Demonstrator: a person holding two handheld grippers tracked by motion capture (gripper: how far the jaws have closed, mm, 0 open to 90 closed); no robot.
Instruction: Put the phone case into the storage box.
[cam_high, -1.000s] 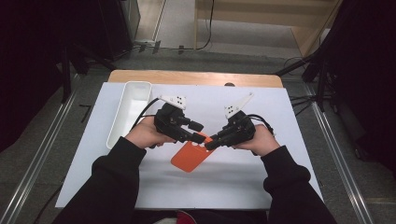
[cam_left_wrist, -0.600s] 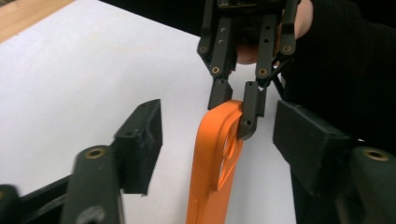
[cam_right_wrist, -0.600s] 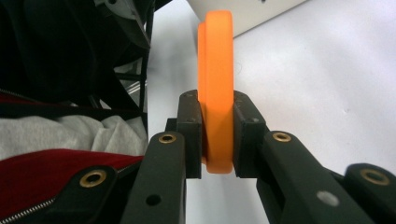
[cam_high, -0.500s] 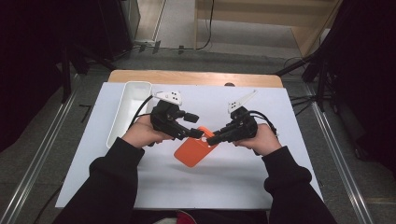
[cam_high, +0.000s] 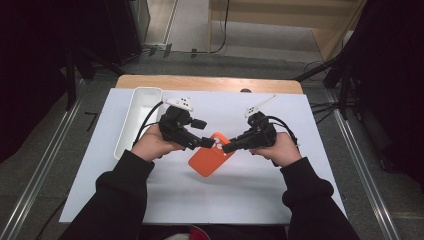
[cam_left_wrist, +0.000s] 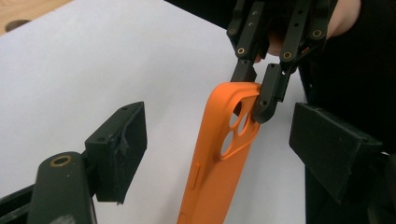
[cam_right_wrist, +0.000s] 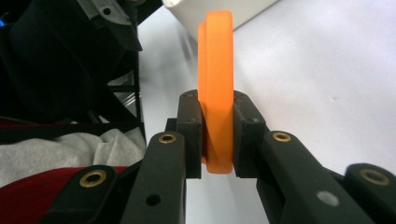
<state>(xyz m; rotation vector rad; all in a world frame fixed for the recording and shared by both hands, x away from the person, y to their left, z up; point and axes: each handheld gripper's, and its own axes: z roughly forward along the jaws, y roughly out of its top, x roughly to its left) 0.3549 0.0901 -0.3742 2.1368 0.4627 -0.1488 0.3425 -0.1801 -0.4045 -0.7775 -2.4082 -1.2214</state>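
Handover of the orange case (cam_high: 210, 159) is under way above the surface (cam_high: 260, 195): it is clamped by the right gripper (cam_high: 226, 148), the left gripper (cam_high: 209, 142) has just been opened around it, so withdrawal is judged next.

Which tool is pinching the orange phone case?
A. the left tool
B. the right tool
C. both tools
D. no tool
B: the right tool has its jaws pressed on both sides of the orange phone case, while the left tool has its jaws spread wide with gaps on either side of the case.
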